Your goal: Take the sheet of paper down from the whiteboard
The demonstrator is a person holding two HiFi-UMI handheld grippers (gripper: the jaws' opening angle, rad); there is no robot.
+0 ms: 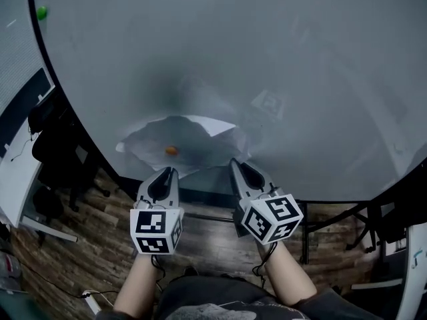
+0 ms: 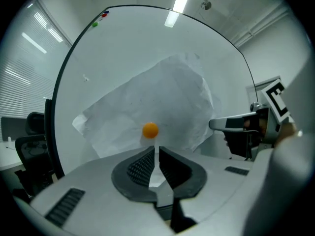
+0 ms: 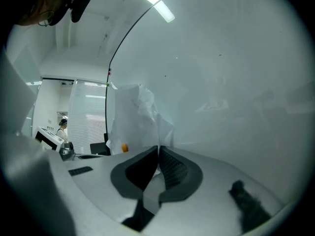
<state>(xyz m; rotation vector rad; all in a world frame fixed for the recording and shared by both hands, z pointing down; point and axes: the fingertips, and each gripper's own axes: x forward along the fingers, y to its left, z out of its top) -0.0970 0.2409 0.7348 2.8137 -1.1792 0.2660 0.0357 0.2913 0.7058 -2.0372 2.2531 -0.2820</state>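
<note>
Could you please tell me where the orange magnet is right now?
In the head view, the orange magnet sits low on the crumpled sheet of paper on the whiteboard, just above the left gripper and left of the right gripper.

Whiteboard (image 1: pixel 280 59) bare above and right of paper (image 1: pixel 190 139): free passage. Magnet (image 1: pixel 171 150) sits on paper's middle. Chair (image 1: pixel 52 144) crowds space left of paper.

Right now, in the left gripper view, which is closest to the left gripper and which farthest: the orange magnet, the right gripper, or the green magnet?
1. Orange magnet: on the sheet of paper, just beyond the left gripper's tips.
2. Right gripper: off to the right, by the paper's edge.
3. Green magnet: high at the whiteboard's upper left rim.
</note>
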